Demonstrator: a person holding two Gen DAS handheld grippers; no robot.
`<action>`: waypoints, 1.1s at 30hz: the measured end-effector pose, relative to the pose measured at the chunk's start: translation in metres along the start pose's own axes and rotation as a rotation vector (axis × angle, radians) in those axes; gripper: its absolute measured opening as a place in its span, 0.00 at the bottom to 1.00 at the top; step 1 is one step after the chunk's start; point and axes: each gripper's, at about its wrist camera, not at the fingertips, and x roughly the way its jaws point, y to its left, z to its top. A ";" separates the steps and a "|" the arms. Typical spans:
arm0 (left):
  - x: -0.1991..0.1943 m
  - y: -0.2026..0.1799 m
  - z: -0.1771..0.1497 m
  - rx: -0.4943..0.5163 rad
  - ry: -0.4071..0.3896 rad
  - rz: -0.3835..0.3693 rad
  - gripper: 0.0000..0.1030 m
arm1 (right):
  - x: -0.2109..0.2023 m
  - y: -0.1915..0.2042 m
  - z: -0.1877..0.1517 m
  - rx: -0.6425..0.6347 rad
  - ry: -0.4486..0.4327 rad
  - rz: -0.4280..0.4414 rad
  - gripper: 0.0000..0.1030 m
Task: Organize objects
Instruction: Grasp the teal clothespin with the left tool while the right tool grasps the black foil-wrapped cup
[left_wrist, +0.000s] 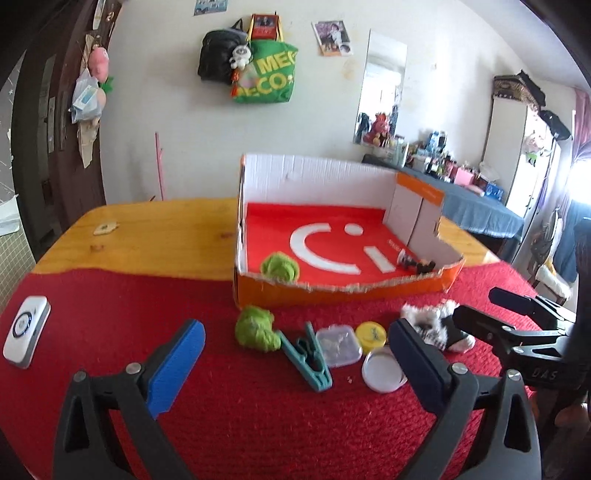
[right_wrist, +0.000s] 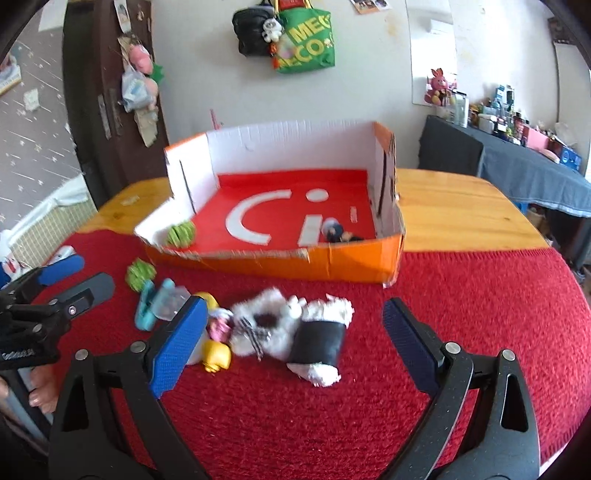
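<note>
An orange cardboard box (left_wrist: 343, 288) with a red floor stands on the red mat. Inside it are a green ball (left_wrist: 279, 267) and a small dark figure (left_wrist: 417, 264). In front of the box lie a second green ball (left_wrist: 256, 328), a teal clip (left_wrist: 306, 356), a clear little case (left_wrist: 338, 345), a yellow cap (left_wrist: 370, 334) and a round white lid (left_wrist: 382, 369). My left gripper (left_wrist: 297, 326) hovers open over this row, touching nothing. My right gripper (right_wrist: 295, 306) is open above a fluffy white-and-black plush (right_wrist: 295, 325), its pads apart from it. A yellow toy (right_wrist: 216, 356) lies by its left finger.
A white handheld device (left_wrist: 26, 330) lies on the mat at the far left. Bare wooden table (right_wrist: 454, 206) shows behind and to the right of the box. The mat (right_wrist: 480, 295) to the right of the plush holds nothing. A hand (right_wrist: 40, 391) grips the left gripper.
</note>
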 end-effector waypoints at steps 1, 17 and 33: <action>0.004 0.002 0.000 -0.008 0.015 0.001 0.99 | 0.002 -0.001 -0.002 0.004 0.010 0.000 0.94; 0.067 0.019 0.009 -0.035 0.182 0.027 0.98 | 0.015 -0.011 -0.013 0.008 0.102 -0.040 0.94; 0.094 0.021 0.014 0.067 0.276 0.055 0.92 | 0.028 -0.025 -0.017 -0.001 0.206 -0.073 0.94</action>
